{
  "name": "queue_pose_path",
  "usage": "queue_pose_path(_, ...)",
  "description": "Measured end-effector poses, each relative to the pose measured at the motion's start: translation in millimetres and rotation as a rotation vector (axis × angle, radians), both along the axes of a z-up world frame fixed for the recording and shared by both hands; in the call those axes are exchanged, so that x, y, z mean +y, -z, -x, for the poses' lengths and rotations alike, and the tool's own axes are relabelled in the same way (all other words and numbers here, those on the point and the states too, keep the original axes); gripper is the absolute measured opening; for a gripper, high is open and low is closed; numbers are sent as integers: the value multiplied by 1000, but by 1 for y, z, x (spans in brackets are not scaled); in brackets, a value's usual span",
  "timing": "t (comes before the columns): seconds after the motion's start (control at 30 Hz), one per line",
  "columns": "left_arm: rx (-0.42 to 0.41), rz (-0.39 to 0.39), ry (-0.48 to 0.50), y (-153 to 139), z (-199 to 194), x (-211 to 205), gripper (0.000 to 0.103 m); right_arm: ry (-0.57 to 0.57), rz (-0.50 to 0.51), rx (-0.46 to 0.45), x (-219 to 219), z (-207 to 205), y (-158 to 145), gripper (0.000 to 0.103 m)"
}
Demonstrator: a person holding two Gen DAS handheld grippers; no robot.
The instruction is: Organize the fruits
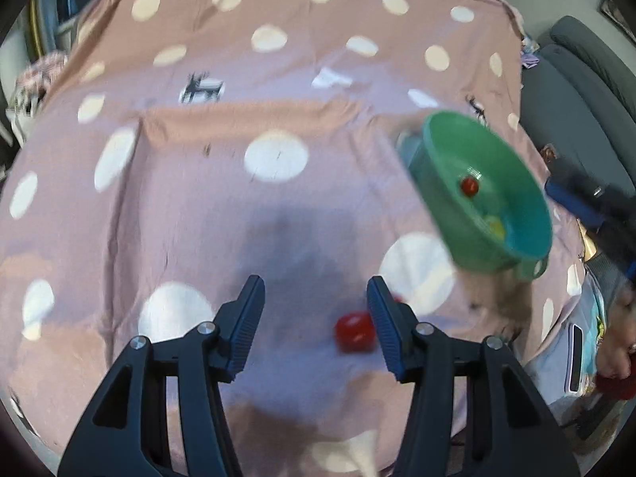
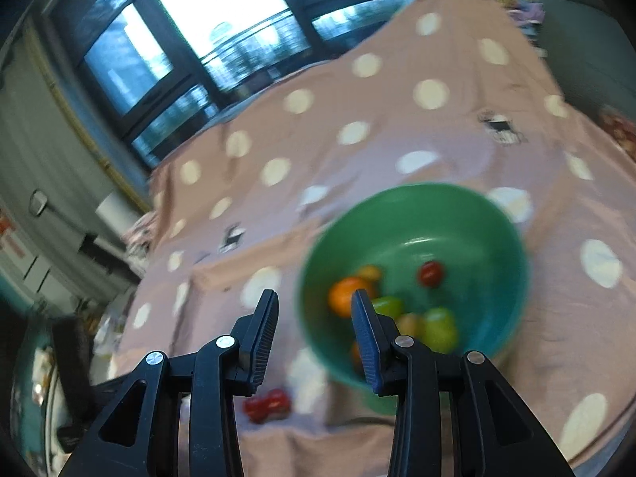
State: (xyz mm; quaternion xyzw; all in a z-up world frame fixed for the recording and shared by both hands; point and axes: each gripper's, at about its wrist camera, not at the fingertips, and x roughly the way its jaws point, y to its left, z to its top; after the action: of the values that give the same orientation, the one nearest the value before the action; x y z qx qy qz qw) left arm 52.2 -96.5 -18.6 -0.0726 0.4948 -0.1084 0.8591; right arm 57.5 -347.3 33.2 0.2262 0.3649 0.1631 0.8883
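Red, small and blurred: fruit (image 1: 353, 333) on the spotted cloth (image 1: 179, 206), lying between the fingertips of the left gripper (image 1: 316, 306), close against the inner face of the right-hand finger, well apart from the other. Jaws about half spread, gripping nothing. Seems to be the last loose piece; bowl (image 1: 441, 198) beyond and to the right of those fingers, already holding a small red fruit.

From the right wrist view, same fruit (image 2: 267, 403) low beside the left-hand finger of the right gripper (image 2: 314, 310), outside the gap. Jaws partly parted, empty; bowl (image 2: 318, 310) ahead and right, full of orange and green pieces.

Best done by centring the left gripper first, then lowering and closing gently across the short width.

Long axis roughly sideways across the fingers, though too blurred to tell for sure.
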Motion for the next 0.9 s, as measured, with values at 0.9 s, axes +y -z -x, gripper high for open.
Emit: queue_pose_path(0.9, 47, 96, 76, 38, 2, -10, 28, -205, 64, 117, 80, -13, 29, 38)
